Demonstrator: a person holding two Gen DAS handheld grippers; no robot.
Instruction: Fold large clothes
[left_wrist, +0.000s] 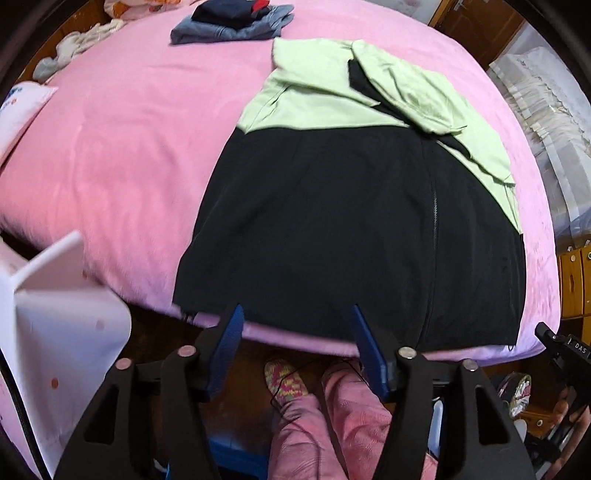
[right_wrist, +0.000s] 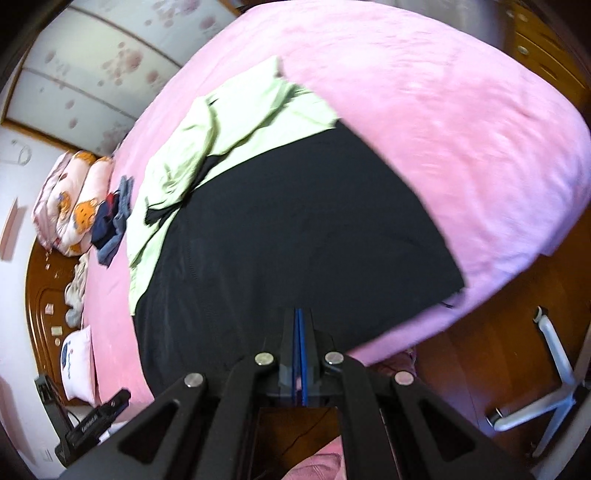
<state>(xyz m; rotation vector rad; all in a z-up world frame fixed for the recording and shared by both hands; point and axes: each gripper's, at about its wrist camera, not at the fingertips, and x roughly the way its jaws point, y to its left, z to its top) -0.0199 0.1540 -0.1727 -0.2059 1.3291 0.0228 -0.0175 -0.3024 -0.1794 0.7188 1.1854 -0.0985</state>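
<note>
In the left wrist view, a white box-like object (left_wrist: 55, 325) juts in at the left edge, and below the bed's near edge stand the person's pink trouser legs (left_wrist: 332, 417) and a patterned slipper (left_wrist: 284, 380) on the dark floor. Further back on the pink bedspread (left_wrist: 129, 147) a small pile of blue and dark folded clothes (left_wrist: 232, 22) sits near the far side. The right wrist view shows instead a floral wardrobe front (right_wrist: 103, 62), cartoon-print pillows (right_wrist: 74, 206) at the wooden headboard, and, far right, a white stand (right_wrist: 546, 384) on the floor.

The black and light-green jacket (left_wrist: 351, 229) lies spread flat on the bedspread, its black lower half toward the near edge, its green upper part and a folded-in sleeve farther away. The left gripper (left_wrist: 297, 325) hangs over the bed's edge at the jacket's hem, its blue pads parted with nothing between them. The right gripper (right_wrist: 298, 314) hovers over the black hem, its jaws pressed together; no cloth shows between them.
</note>
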